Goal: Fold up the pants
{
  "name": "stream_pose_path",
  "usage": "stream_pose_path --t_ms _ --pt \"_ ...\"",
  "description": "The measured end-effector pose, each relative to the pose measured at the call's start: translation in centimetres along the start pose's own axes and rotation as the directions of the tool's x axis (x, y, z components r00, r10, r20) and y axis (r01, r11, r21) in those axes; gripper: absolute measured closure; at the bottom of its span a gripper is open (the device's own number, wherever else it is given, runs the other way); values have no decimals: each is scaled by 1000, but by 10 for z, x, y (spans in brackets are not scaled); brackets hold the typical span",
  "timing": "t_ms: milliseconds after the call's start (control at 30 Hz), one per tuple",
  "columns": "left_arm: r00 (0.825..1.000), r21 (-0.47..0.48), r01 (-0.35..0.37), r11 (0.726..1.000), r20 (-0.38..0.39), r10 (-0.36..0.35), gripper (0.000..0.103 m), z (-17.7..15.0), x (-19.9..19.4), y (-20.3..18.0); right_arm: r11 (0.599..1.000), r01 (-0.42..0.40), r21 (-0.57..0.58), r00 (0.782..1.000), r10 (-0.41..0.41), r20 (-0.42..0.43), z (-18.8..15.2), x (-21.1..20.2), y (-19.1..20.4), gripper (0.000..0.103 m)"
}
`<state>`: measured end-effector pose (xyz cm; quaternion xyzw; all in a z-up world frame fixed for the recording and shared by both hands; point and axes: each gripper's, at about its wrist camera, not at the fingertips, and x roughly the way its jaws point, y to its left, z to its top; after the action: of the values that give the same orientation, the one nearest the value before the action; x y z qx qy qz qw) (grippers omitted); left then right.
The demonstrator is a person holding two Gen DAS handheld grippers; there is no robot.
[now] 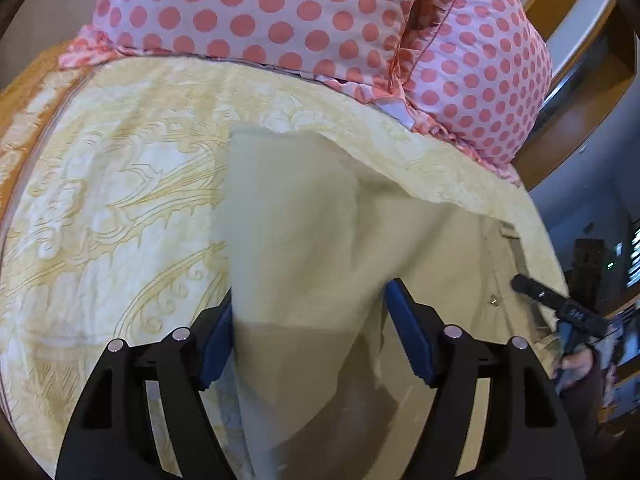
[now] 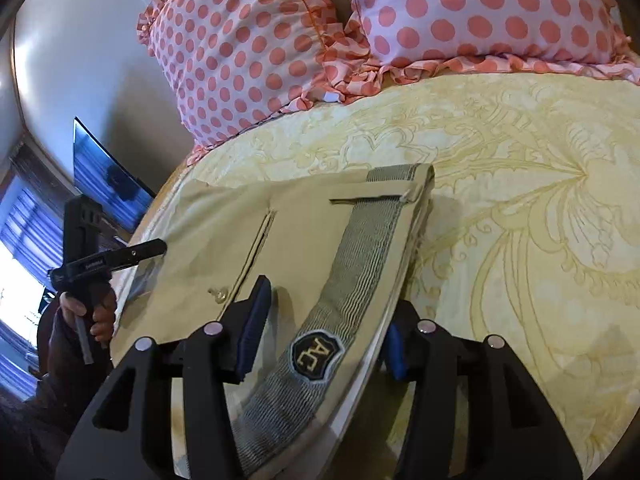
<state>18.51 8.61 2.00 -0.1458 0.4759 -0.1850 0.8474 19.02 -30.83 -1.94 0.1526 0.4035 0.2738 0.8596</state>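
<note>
Beige pants (image 2: 312, 216) with a grey ribbed waistband (image 2: 360, 256) and an "AC" patch (image 2: 316, 354) lie on the yellow patterned bedspread (image 2: 520, 200). My right gripper (image 2: 326, 332) straddles the waistband end, its blue pads (image 2: 256, 320) apart on either side of the fabric. In the left wrist view the pants (image 1: 320, 220) rise as a lifted fold between my left gripper's (image 1: 310, 332) blue pads (image 1: 408, 332), which stand apart around the cloth. The other gripper (image 1: 560, 304) shows at the right edge of that view and at the left (image 2: 120, 258) in the right wrist view.
Two pink pillows with coral polka dots (image 1: 280, 12) (image 2: 480, 4) lie at the head of the bed. The bed's edge (image 2: 132, 248) drops off beside the pants, with a TV screen (image 2: 108, 176) and a bright window (image 2: 20, 280) beyond.
</note>
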Motion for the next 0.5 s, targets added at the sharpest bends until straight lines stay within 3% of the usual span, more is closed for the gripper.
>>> stream_pose_path --t_ms 33,67,100,200,367,500 --pt "1000 -18 15 1000 0 -15 32 1 0 2 1000 -1 -16 1000 0 -13 0 1 2 66" --pt "1000 -42 24 999 4 -24 43 2 0 5 999 -27 -20 999 27 -21 -1 2 2 78" --pt "1000 -50 12 999 8 -11 62 0 -1 6 998 -61 -14 998 60 -20 -2 0 2 83" --pt "999 -49 42 998 23 -41 91 -3 -7 8 992 -123 6 992 123 -4 -4 -5 0 87" --pt "998 40 -22 999 53 20 96 5 -13 -11 992 -125 -19 992 126 15 13 -10 8 90" --pt "994 69 -53 996 94 46 96 35 -7 -18 994 -96 -60 992 100 75 48 -11 11 91"
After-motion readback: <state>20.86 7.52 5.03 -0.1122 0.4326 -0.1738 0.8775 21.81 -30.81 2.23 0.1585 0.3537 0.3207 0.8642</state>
